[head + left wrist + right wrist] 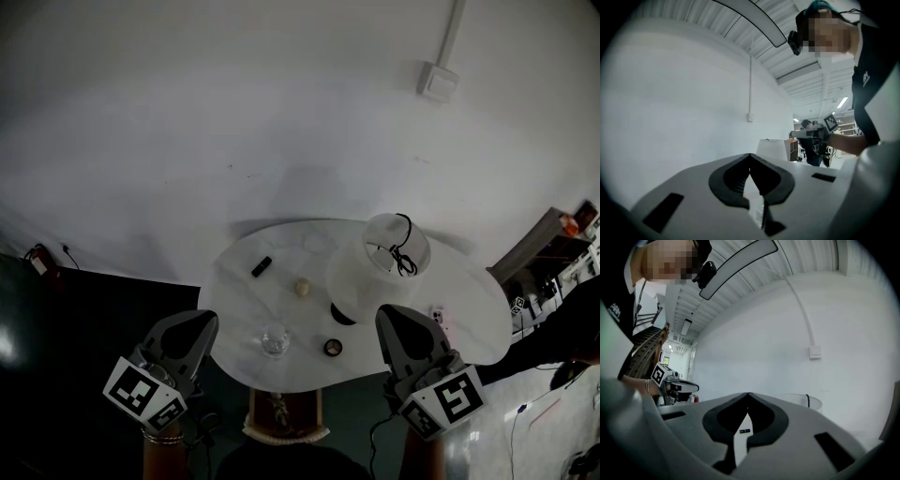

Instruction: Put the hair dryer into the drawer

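Left tongs (197, 328): closed tip to tip, nothing between them, held level at the near left edge of the bench. Right tongs (394, 323): likewise closed and empty, level, at the near right edge. Round white bench (469, 309): it carries a tall white shade-like cone (370, 272) with a thin black cord (403, 255) looped over its open top, a small black oblong block (262, 266), a small cream ball (302, 287), a clear drinking glass (275, 340) and a small black ring (333, 347). Hair dryer: I cannot pick it out with any certainty. The black cord may belong to it, with the body sunk inside the cone, or it may already be shut away out of sight, and the scene fits either. Its long axis and its look therefore go unrecorded. Bearing: the cone with the cord stands ahead of me and right of centre, close beyond my right tongs and well apart from my left, so the right hand is the nearer. Drawer: none plainly seen. A brown-fronted unit (281, 412) sits under the bench's near edge, between and below my tongs, and I cannot tell whether it is the drawer or whether it stands open.
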{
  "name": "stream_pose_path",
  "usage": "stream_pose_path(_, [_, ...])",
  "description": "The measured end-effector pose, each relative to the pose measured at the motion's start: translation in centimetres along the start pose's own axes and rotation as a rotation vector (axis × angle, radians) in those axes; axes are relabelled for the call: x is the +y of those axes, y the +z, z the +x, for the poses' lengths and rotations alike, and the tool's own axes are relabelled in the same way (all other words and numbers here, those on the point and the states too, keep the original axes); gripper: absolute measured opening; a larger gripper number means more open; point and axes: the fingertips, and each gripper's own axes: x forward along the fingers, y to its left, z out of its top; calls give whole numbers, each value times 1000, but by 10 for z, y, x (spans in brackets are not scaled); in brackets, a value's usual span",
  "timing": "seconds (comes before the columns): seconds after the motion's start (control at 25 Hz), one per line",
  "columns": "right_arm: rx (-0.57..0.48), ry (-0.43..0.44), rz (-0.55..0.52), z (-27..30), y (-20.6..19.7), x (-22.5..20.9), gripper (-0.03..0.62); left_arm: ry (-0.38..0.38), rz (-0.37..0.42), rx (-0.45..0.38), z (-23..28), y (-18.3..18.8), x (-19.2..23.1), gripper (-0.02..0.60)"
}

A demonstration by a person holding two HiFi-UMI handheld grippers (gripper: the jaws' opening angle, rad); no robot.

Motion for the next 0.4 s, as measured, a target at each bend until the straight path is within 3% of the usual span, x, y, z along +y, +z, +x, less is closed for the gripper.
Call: stream_pose_path(0.4, [20,-11,-14,2,-4,-2,17,21,-23,-14,0,2,6,8])
